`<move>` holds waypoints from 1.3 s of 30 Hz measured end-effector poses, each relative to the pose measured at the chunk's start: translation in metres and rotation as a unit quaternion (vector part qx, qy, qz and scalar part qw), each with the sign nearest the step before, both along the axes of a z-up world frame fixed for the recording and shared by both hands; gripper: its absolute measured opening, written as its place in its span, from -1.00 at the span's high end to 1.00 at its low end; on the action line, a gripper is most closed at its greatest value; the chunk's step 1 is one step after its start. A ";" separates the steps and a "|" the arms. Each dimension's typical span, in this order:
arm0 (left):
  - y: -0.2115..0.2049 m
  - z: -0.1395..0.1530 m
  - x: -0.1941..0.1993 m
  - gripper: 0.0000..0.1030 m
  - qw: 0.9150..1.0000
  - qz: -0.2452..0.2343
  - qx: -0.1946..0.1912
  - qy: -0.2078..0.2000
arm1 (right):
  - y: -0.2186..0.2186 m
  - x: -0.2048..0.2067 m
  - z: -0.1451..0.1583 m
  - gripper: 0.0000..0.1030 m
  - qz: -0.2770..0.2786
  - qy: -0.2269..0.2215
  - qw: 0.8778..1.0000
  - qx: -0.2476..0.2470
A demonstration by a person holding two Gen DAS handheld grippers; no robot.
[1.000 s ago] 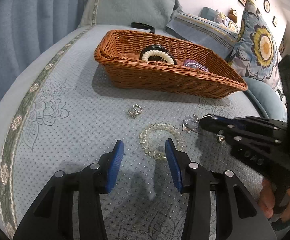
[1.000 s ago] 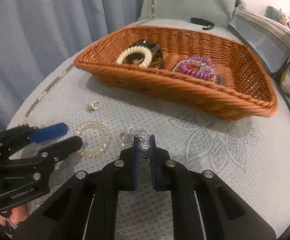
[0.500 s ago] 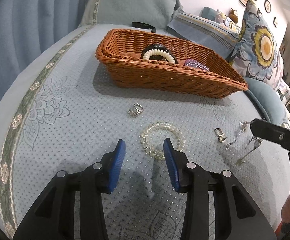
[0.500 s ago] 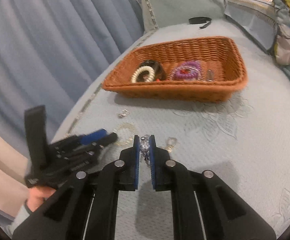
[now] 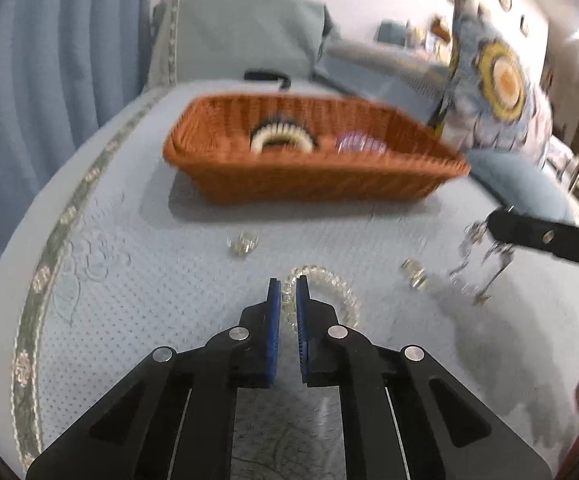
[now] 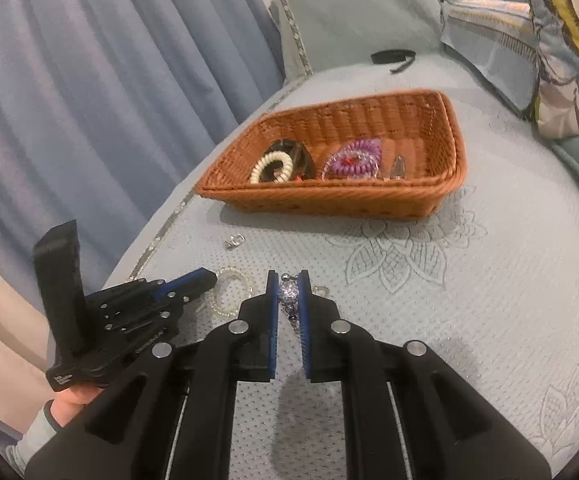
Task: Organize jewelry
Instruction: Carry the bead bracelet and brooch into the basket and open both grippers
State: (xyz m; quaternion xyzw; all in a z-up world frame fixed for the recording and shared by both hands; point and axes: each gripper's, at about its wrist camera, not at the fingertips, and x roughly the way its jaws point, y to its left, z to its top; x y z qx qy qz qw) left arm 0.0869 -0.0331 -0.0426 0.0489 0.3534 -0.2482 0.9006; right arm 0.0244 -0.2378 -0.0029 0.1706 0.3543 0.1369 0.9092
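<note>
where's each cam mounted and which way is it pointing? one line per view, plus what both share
Left wrist: sits on the left claw, looking forward and down over the bedspread to the wicker basket; shows its own fingers pinching the clear coil bracelet, plus the right claw's tip at the right edge.
Right wrist: sits on the right claw, facing the basket from the other side; shows its fingers shut on a sparkly dangly piece, plus the left claw and the hand holding it.
Shared: basket, bracelet, both claws.
</note>
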 end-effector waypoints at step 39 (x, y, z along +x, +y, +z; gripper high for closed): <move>-0.066 0.086 0.081 0.89 0.992 -0.008 -0.077 -0.104 | -0.033 0.129 0.051 0.85 -0.061 -0.050 0.994 -0.081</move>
